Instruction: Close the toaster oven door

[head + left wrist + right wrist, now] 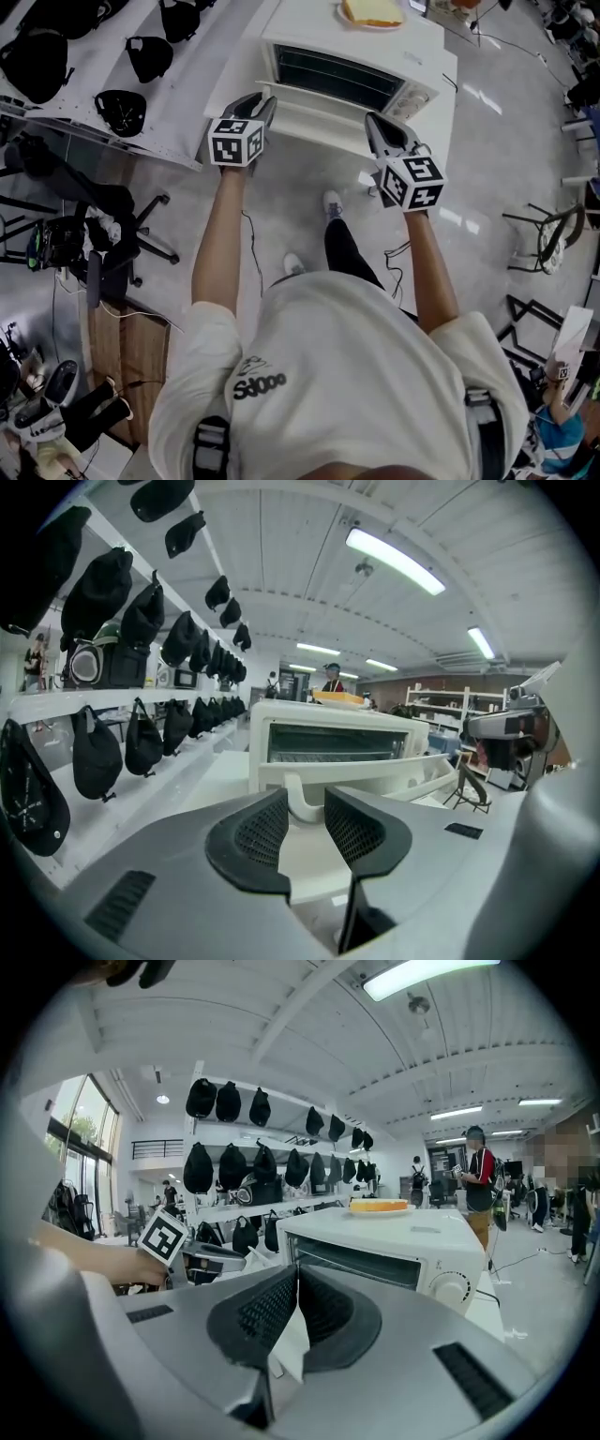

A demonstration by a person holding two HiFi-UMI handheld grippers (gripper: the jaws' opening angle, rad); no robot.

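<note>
A white toaster oven (pixel 375 42) stands on a white table with its door (pixel 314 114) folded down toward me. My left gripper (pixel 261 101) is at the door's left end. In the left gripper view it (pixel 307 813) stands open, and the end of the door's white handle (pixel 302 799) shows in the gap, clear of the pads. My right gripper (pixel 375 122) is at the door's right corner. In the right gripper view its tips (pixel 296 1283) meet, with a white sliver below them. The oven (pixel 394 1237) lies just beyond.
A plate with toast (pixel 373 13) sits on top of the oven. Black caps (pixel 120 111) hang along the white shelf at the left. An office chair (pixel 122 225) stands at the left and a stool (pixel 553 234) at the right. People (pixel 478 1185) stand far behind.
</note>
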